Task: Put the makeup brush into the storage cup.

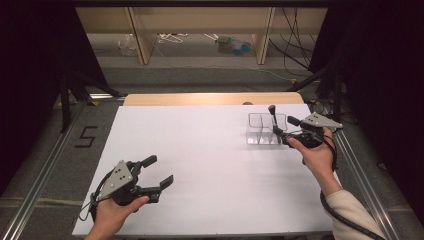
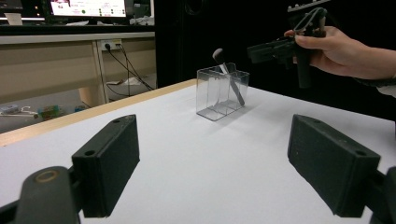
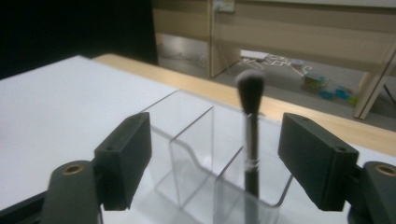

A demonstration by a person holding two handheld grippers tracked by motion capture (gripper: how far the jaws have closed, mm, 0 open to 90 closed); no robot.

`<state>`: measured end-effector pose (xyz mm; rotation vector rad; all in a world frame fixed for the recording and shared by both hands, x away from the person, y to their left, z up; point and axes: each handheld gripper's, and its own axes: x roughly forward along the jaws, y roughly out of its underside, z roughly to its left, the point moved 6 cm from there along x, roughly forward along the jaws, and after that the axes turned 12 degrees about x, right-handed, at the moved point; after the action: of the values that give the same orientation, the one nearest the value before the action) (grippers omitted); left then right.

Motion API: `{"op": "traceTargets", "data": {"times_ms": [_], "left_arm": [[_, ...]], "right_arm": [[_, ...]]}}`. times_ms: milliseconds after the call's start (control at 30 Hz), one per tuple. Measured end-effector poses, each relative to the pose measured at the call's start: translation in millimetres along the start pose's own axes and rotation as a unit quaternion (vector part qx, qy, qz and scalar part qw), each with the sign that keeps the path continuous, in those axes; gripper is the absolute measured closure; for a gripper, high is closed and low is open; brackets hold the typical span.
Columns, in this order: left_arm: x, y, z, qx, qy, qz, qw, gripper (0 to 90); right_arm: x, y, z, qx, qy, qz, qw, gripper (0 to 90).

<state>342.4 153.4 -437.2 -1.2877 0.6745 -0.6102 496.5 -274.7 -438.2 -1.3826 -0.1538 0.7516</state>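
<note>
Altogether, one makeup brush point(image 3: 250, 135) stands in one clear three-compartment organizer point(image 1: 260, 131) on the table point(image 1: 200, 165); both hand-held grippers, right point(image 1: 283, 131) and left point(image 1: 159, 172), gape empty.

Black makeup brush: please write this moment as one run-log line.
black makeup brush: upright in clear plastic organiser | right tongs: open, brush between, untouched | left tongs: open, empty

brush point(image 1: 273, 116) upright in clear organizer point(image 1: 261, 128) | right hand-held gripper point(image 1: 286, 131) beside it, jaws apart | left hand-held gripper point(image 1: 159, 172) open
</note>
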Motion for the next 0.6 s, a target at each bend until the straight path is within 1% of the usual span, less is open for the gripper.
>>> {"op": "traceTargets", "data": {"times_ms": [67, 100, 133, 167, 200, 233, 267, 300, 333, 367, 400, 433, 500, 567, 600], "left_arm": [[0.0, 0.1, 0.4, 0.000, 0.000, 0.000, 1.0000, 16.5], [0.0, 0.0, 0.5, 0.002, 0.000, 0.000, 1.0000, 16.5], [-0.1, 0.0, 0.4, 0.000, -0.001, 0.000, 1.0000, 16.5], [-0.1, -0.1, 0.8, 0.004, 0.000, 0.000, 1.0000, 16.5], [-0.1, -0.2, 1.0, 0.004, -0.001, -0.001, 1.0000, 16.5], [-0.2, -0.3, 1.4, 0.004, -0.001, -0.001, 1.0000, 16.5], [-0.4, -0.3, 1.6, 0.004, -0.001, -0.001, 1.0000, 16.4], [-0.6, -0.4, 2.0, 0.003, -0.001, -0.001, 1.0000, 16.4], [-0.7, -0.3, 2.1, 0.000, -0.003, -0.001, 1.0000, 16.4], [-0.4, -0.2, 2.4, 0.000, -0.003, -0.002, 1.0000, 16.4], [-0.3, 0.1, 2.8, 0.000, -0.004, -0.001, 1.0000, 16.4], [-0.3, 0.2, 2.9, -0.002, -0.004, -0.001, 1.0000, 16.4], [-0.4, 0.3, 4.1, 0.002, -0.005, -0.001, 1.0000, 16.4], [-0.5, 0.3, 4.8, 0.002, -0.005, -0.001, 1.0000, 16.5], [-0.6, 0.5, 4.9, -0.001, -0.008, -0.001, 1.0000, 16.4]], "right_arm": [[-3.9, 1.7, 3.8, -0.010, -0.007, -0.005, 0.9999, 24.6], [-6.2, 2.1, 5.3, -0.009, -0.009, -0.001, 0.9999, 24.2], [-8.2, 2.0, 7.0, -0.013, -0.013, -0.004, 0.9998, 23.9], [-9.9, 2.0, 9.1, -0.014, -0.018, -0.009, 0.9997, 23.5], [-12.4, 2.6, 10.8, -0.016, -0.020, -0.007, 0.9997, 23.1], [-14.0, 3.2, 12.8, -0.017, -0.020, -0.011, 0.9996, 22.9], [-17.1, 5.1, 15.2, -0.019, -0.025, -0.004, 0.9995, 22.7], [-17.7, 5.8, 17.3, -0.018, -0.031, -0.008, 0.9993, 22.6], [-19.5, 7.4, 19.6, -0.019, -0.031, -0.005, 0.9993, 22.4], [-20.9, 8.7, 22.1, -0.021, -0.035, -0.006, 0.9992, 22.4], [-22.6, 10.3, 25.1, -0.022, -0.042, -0.002, 0.9989, 22.2], [-25.0, 12.1, 28.6, -0.024, -0.044, 0.002, 0.9987, 22.0], [-26.5, 13.7, 34.5, -0.025, -0.053, -0.005, 0.9983, 22.0], [-31.3, 16.3, 41.6, -0.031, -0.061, -0.004, 0.9977, 21.6], [-32.8, 16.8, 44.2, -0.032, -0.064, -0.006, 0.9974, 21.6]]}}
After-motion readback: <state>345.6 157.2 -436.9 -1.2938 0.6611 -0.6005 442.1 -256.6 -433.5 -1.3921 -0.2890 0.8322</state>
